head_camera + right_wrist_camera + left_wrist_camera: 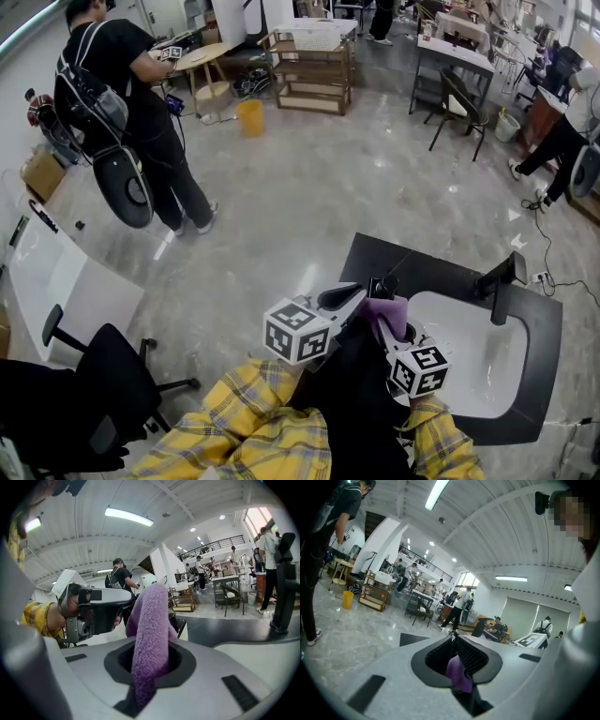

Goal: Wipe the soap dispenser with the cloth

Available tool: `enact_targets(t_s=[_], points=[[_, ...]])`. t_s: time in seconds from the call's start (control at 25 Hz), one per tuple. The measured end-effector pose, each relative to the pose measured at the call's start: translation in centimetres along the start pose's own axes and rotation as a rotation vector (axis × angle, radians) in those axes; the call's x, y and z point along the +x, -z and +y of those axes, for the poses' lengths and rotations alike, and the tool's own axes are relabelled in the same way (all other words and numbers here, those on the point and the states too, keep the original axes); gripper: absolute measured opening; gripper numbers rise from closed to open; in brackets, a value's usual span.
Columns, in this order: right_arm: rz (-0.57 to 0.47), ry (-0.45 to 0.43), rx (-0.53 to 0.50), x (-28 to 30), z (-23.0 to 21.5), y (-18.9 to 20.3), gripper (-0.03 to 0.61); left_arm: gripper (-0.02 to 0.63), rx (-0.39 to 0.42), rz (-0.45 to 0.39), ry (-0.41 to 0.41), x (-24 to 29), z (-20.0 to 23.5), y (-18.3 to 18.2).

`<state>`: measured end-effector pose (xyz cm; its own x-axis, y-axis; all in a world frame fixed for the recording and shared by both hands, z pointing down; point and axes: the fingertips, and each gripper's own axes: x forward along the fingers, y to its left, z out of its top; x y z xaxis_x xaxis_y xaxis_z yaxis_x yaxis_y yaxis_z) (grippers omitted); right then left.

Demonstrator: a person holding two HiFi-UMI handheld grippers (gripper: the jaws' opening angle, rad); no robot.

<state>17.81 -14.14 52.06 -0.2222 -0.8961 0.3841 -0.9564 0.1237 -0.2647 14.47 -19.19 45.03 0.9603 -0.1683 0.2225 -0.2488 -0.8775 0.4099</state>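
The left gripper (453,641) has its dark mesh jaws pressed together on a small fold of the fuzzy purple cloth (150,639); the right gripper (401,330) is likewise closed on that cloth, which rises from between its jaws as a thick upright roll; so both grippers hold the one cloth between them, close together, over the near left part of the black countertop (375,258). Just beyond the cloth a small dark pump head shows (apparently the top of the soap dispenser (381,284); its body is mostly hidden behind the cloth); whether the cloth touches it cannot be told. To the right lies the white oval sink basin (469,352), with the black angular faucet (500,286) standing at its far rim. The person's yellow plaid sleeves (262,422) fill the lower head view.
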Motion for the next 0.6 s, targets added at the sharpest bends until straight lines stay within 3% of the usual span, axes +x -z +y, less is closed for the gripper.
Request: enact_targets(t_s=[0.2, 0.6], points=[[0.049, 0.005, -0.018, 0.2, -0.2, 1.6, 0.037, 0.038, 0.0, 0.002, 0.009, 0.2, -0.1, 0.0], [0.115, 0.015, 0.052, 0.4, -0.6, 3.0, 0.037, 0.038, 0.003, 0.016, 0.016, 0.0, -0.5, 0.1]])
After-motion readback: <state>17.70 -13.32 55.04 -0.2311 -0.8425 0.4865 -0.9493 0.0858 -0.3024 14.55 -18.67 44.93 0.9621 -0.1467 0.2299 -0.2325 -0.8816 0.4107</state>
